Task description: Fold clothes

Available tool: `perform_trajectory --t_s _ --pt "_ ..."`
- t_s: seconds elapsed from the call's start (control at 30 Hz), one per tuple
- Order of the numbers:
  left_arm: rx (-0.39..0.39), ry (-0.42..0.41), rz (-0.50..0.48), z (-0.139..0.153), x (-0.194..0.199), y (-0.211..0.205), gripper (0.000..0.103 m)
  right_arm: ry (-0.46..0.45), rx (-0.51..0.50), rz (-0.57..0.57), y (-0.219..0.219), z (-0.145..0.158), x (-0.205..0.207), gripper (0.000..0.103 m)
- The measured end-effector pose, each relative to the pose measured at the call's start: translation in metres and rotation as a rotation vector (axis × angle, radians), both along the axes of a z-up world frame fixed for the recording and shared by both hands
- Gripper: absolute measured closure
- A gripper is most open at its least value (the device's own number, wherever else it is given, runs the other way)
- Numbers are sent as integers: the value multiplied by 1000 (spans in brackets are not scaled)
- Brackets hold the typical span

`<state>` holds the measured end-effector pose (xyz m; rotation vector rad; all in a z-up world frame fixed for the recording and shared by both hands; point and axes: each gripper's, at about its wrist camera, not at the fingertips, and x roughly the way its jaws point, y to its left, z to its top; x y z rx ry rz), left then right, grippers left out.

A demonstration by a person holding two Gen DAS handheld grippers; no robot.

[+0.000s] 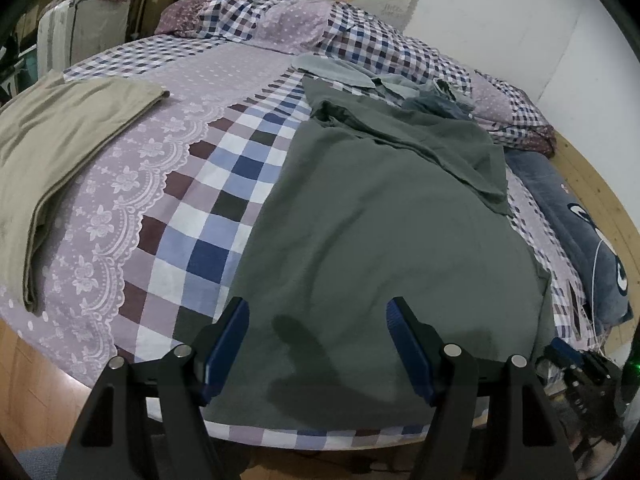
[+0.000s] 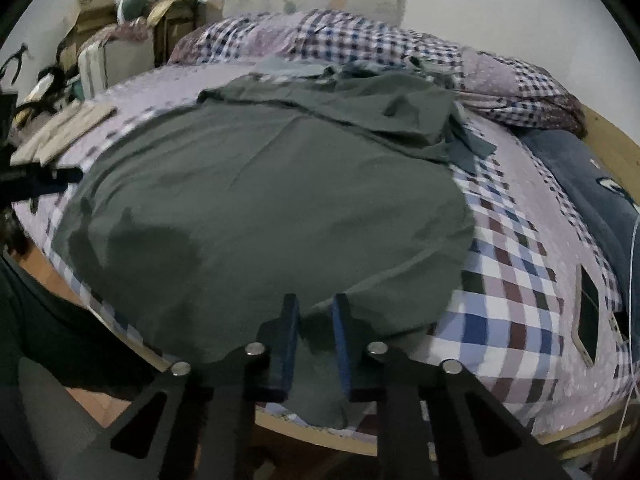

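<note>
Across the near half of the checked bedspread (image 1: 208,216) lies the grey-green garment (image 1: 380,232), spread mostly flat, its far end rumpled where sleeves or a collar bunch up. Left gripper (image 1: 318,320): released, blue pads wide apart, hovering above the near hem and holding nothing. Right gripper (image 2: 316,320): jaws narrowed but a gap shows between the pads; cloth appears to sit in that gap at the near hem, though a firm pinch cannot be confirmed. A beige garment (image 1: 60,152) lies folded at far left, well apart.

Judgement: the step is securing the near hem. Recommended: take both hem corners evenly, lift little, carry the edge toward the far end, and flatten the bunched far part first.
</note>
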<state>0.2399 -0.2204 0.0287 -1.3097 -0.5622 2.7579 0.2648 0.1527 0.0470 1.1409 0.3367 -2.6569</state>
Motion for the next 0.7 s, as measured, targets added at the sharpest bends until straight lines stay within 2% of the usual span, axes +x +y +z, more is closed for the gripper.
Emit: perform_trajectory --t_s 0.07,0.23,0.4,0.47,0.63,0.7 --pt "19 -3 16 -1 1 -3 28 3 -49 -50 18 7 4 100" --pt "97 -1 77 -4 1 -17 28 -15 -242 -314 97 19 12 102" --pt "110 -3 55 -5 -8 -7 28 -52 -357 -530 154 14 22 101" --pt "104 -8 36 -6 -12 -2 28 -44 -380 -494 151 16 21 98" --pt "98 -21 6 -10 -19 7 28 -44 -287 -225 85 14 15 93" --pt "96 -22 7 -11 -18 6 28 -85 -329 -127 68 8 12 90"
